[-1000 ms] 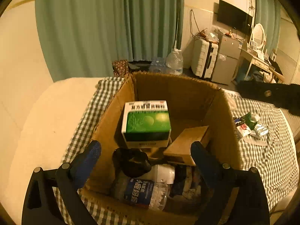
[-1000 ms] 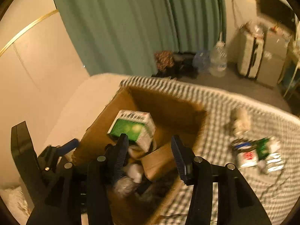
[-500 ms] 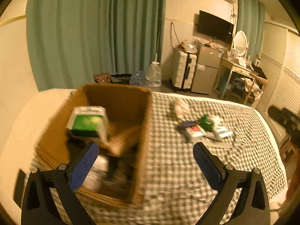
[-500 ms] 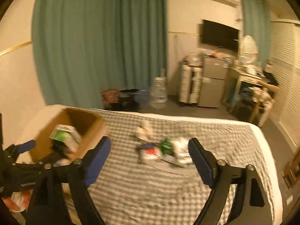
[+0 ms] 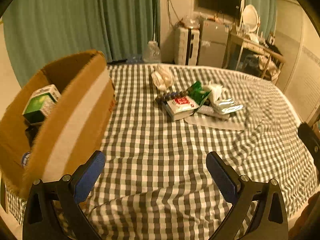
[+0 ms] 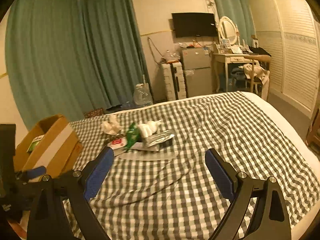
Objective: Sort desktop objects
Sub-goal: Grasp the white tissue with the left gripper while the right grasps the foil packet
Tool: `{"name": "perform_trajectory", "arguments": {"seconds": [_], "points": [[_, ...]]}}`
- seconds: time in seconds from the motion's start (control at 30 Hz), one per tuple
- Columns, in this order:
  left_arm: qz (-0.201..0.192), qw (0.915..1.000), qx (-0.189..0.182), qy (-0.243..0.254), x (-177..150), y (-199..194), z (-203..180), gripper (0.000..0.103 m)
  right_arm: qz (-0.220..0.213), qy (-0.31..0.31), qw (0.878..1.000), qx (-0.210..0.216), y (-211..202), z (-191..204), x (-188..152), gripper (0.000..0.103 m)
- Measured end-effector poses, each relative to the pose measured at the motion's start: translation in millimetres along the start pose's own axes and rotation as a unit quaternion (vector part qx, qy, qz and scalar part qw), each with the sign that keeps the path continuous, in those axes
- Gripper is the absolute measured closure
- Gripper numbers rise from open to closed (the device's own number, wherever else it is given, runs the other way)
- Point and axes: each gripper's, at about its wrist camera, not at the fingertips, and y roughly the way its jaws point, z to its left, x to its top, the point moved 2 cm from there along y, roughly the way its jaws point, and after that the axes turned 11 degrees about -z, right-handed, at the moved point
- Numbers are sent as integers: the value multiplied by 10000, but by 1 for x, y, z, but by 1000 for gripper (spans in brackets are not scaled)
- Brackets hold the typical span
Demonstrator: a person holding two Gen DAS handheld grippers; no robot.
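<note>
While nothing is held:
Left gripper [image 5: 155,169]: spread wide, empty.
Right gripper [image 6: 159,169]: spread wide, empty.
Packet pile [image 6: 140,140]: ahead, slightly left of right gripper; nearer it.
Cardboard box [image 5: 66,108]: left.

Place: home bedroom | Signs: checked bedsheet [image 6: 230,132] beneath the tongs; beyond them green curtains [image 6: 66,56], wall television [image 6: 194,25], dressing table [image 6: 238,57], mini fridge [image 6: 197,71]

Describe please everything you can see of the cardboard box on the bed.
The cardboard box is brown corrugated card, open at the top, with a pale tape strip along its near side. It stands on the checked bedcover, left of the loose pile. Inside lies a green and white carton; darker items below are unclear. No tool touches it.
</note>
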Motion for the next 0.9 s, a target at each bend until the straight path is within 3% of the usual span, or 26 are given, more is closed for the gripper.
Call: {"name": "perform_trajectory", "arguments": {"seconds": [0.1,0.2,0.37,0.5,0.73,0.83,0.9], "points": [[135,9999,-69,-54,2,23,-1,0,395,261,9989,-58,23,-13,-10,10],[250,9993,-79,-258,11,48,1,0,373,617,9974,78,35,-25,-10,10],[271,9974,-77,-665,29,85,11,0,620,324,9975,-91,67,-23,-15,10],[222,9952,76,-945,50,117,16,0,733,372,9966,61,106,-18,-17,10],[85,9913,241,-1293,85,170,18,0,1279,1250,9839,62,192,-21,-30,10],[22,9903,235,-1369,101,198,16,0,1603,1775,9709,-88,218,-34,-49,17],[99,9891,193,-1458,107,216,14,0,1366,1875,9726,-130,217,-37,-46,21]]}}
